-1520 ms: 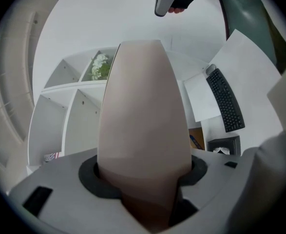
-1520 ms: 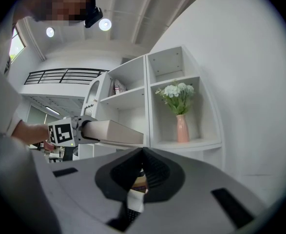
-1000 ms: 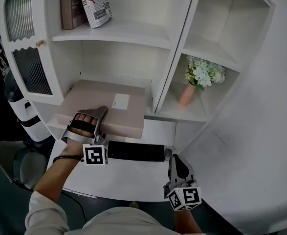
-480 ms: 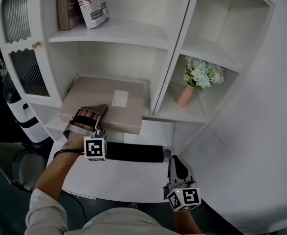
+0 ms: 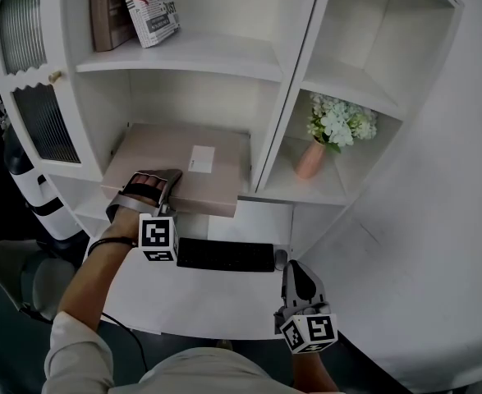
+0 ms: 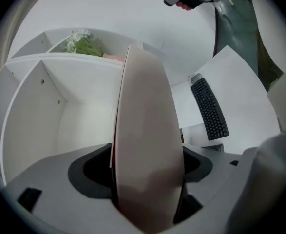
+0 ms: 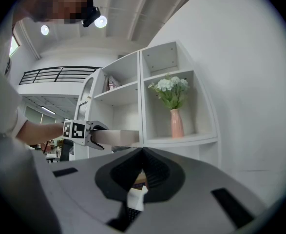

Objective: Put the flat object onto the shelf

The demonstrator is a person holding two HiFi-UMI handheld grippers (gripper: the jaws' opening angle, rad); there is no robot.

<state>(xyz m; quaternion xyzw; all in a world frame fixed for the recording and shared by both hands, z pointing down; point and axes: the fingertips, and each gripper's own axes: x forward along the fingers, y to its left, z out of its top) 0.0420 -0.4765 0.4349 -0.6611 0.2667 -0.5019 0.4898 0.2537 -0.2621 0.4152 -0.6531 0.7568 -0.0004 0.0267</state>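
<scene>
Step in hand: we judge this to be the release, with the flat box (image 5: 183, 167) lying on the lower left shelf (image 5: 253, 171) of the white cabinet.
Doing it well: we should let the jaws clear both faces of the box before drawing the left claw (image 5: 150, 189) straight back toward us, level with the shelf, so that the box is not dragged out again.
Watch for: the near end of the box seems to reach the shelf's front edge, so a nudge deeper may be wise.
Left claw: its jaws are opening. The box's near edge stands between them, dark gaps show on both sides, and we judge that the pads no longer press.
Right claw (image 5: 296, 271): it hangs low over the near edge of the table (image 5: 199, 298), just right of the keyboard (image 5: 224, 255), with jaws together and nothing held.
Neighbours: the vase of flowers (image 5: 313, 158) stands in the next compartment, well apart from the box.
</scene>
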